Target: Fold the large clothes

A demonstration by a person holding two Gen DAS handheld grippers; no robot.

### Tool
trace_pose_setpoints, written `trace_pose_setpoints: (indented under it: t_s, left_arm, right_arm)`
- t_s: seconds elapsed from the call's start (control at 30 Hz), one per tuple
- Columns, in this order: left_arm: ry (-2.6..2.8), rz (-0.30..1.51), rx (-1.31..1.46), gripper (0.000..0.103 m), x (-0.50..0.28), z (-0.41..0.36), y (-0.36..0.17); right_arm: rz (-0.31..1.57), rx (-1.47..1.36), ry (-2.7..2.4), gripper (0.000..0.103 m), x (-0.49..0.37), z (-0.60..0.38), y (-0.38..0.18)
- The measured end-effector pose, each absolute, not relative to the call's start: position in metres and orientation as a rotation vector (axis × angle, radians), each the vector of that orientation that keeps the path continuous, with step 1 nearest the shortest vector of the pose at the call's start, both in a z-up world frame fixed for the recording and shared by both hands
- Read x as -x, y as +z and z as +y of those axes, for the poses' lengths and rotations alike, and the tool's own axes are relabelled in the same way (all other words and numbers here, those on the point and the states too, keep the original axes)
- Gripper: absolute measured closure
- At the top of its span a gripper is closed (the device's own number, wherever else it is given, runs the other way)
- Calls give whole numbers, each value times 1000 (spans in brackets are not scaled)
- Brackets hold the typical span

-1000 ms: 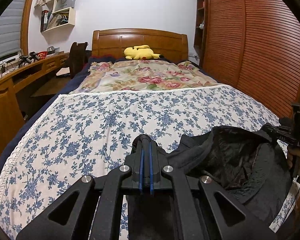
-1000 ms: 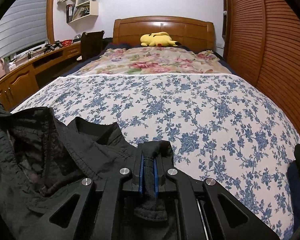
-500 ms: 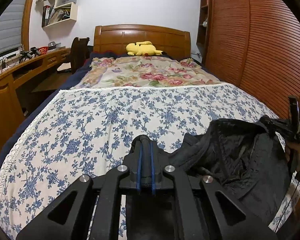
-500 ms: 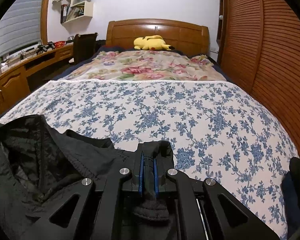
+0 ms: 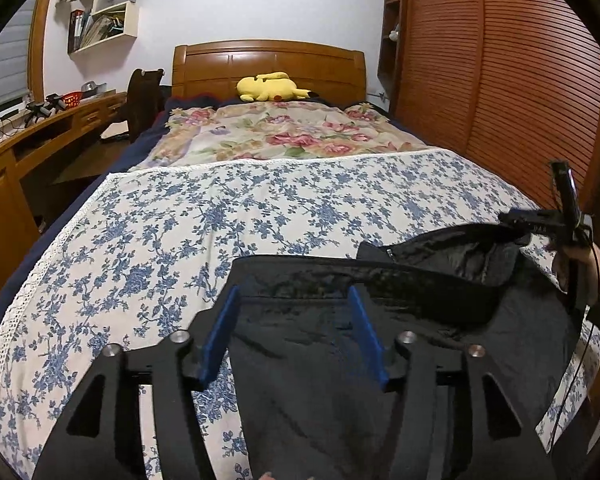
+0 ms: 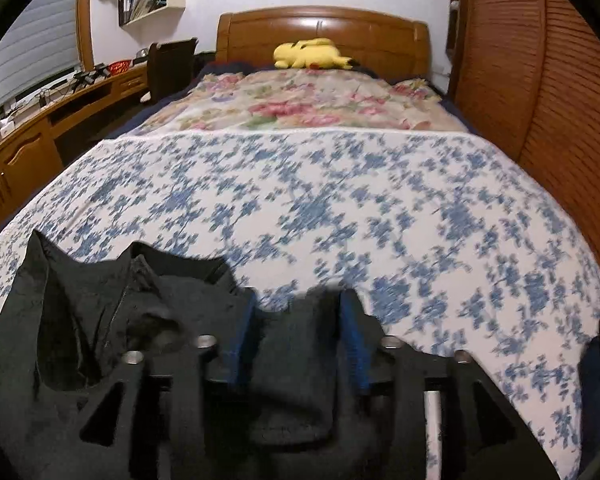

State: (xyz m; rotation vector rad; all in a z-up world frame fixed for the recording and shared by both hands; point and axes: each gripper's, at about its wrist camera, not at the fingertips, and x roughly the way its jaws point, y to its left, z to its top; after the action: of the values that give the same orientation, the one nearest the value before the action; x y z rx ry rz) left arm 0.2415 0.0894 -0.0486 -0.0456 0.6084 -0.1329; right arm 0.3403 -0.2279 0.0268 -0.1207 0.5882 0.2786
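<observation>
A black jacket [image 5: 380, 320] lies crumpled on the near end of the bed, lining and zip showing. In the left wrist view my left gripper [image 5: 294, 290] hangs over the jacket's flat edge, its jaws opening, blue pads [image 5: 224, 332] wide apart and clear of the cloth. My right gripper [image 6: 298, 300] is blurred; its jaws are opening too, with a black fold of the jacket [image 6: 292, 344] lying loose between them. From the left wrist view the right gripper [image 5: 564, 220] shows at the jacket's far right, held by a hand [image 5: 580, 264].
A white sheet with blue flowers [image 5: 180, 232] covers the bed's near half, a pink floral blanket [image 5: 284, 136] the far half. A yellow plush toy [image 5: 270, 88] lies by the wooden headboard [image 5: 268, 60]. Desk [image 5: 28, 140] and chair on the left, slatted wardrobe doors [image 5: 500, 80] on the right.
Both grippers were shut on black cloth; now both stand apart and the cloth is let go. The jacket has dropped and spread flatter on the bed.
</observation>
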Motion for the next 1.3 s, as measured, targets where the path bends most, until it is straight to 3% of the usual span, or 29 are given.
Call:
trace_pose_setpoints:
  t_s: [0.1,0.37,0.77,0.83,0.87,0.9,1.13,1.3]
  left_arm:
    - [-148,614,44,38,-241,84,-50]
    - [-177,623,13,35,-243,65,-53]
    - [-190,659,6,33,-249,55,-65]
    - [-192,666,4,33,-250,53,-67]
    - [-193,667,3,33,-250,53,-67]
    - [-196,671,2,33,-251,52,-68]
    - [-211,678,1,33,-251,47,-70]
    - [-214,676,3,33,-250,45,-69]
  right_arm:
    - [559,100,270,34,-337,-240,37]
    - [674,157,249,34,-346,-257,17]
    - [854,54,357,34,-430,-236,-20]
    - [902,44,361,53,-443,-231,-29]
    - [918,31,386,81,-447,-228,-34]
    - [918,26,409,94,-448,-225,-34]
    - [660,46,314,97,-432,-232,4]
    - [741,46,104,95,-451,-244,-9]
